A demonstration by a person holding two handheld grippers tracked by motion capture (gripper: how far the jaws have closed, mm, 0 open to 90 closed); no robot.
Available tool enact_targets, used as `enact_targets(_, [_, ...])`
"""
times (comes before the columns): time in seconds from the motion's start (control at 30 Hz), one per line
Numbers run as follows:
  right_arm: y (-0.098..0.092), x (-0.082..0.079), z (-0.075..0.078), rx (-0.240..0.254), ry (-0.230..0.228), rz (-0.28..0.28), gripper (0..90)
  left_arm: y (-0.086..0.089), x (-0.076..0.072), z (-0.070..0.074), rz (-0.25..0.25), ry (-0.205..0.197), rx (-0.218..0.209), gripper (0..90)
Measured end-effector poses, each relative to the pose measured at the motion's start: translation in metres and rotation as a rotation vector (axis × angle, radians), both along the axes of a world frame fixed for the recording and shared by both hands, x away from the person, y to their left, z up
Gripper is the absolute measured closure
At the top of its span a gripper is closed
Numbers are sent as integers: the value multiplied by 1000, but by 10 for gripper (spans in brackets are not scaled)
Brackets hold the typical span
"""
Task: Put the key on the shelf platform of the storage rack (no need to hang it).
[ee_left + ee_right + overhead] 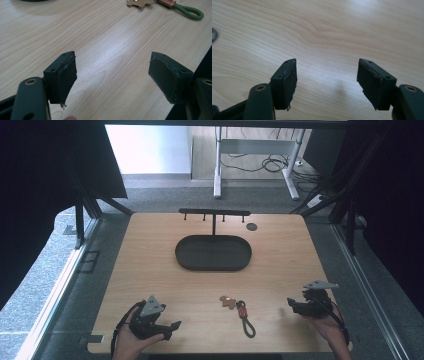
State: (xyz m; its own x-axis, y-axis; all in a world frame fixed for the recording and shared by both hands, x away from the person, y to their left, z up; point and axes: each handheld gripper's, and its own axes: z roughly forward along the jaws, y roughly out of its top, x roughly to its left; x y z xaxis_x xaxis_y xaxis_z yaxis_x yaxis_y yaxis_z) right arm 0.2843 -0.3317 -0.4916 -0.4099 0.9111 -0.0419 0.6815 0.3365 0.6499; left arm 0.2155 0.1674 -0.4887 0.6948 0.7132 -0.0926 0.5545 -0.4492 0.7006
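Observation:
A keychain lies on the wooden table point(150, 270) near its front edge, between my two grippers: a tan figure-shaped tag point(228, 302), an orange-brown band and a green cord loop point(248, 324). My left gripper point(172, 330) rests at the front left, open, pointing right towards the keychain. In the left gripper view the jaws point(112, 60) stand wide apart over bare wood, with the green loop point(190, 10) and the tan tag point(140, 3) far ahead. My right gripper point(291, 306) sits at the front right, open, with nothing between its jaws point(327, 65).
A black oval tray point(213, 265) sits mid-table, with a black T-shaped hook rack point(215, 213) behind it. A small dark disc point(251, 226) lies at the back right. A dark ring point(214, 35) shows at the left edge of the right gripper view.

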Motion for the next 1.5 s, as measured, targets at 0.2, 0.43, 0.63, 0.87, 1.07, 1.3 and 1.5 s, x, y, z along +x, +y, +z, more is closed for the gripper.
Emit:
enact_targets(0.2, [16,3,14,-23,44,79,354,2,-2,3,9,0,-16,232])
enact_targets(0.43, [46,7,29,-34,69,181,353,-2,0,2,3,15,-9,233])
enact_targets(0.63, [66,9,32,-59,95,237,353,-3,-1,3,-7,12,-4,233])
enact_targets(0.87, [93,11,31,-107,138,290,354,1,-1,4,4,7,-14,233])
enact_targets(1.07, [107,10,29,-116,162,318,353,-2,-1,2,-6,13,-9,233])
enact_targets(1.3, [121,10,25,-129,183,351,350,-4,-2,2,-13,15,-6,233])
enact_targets(1.5, [128,10,20,-136,200,361,347,-5,-2,2,-15,16,-4,233])
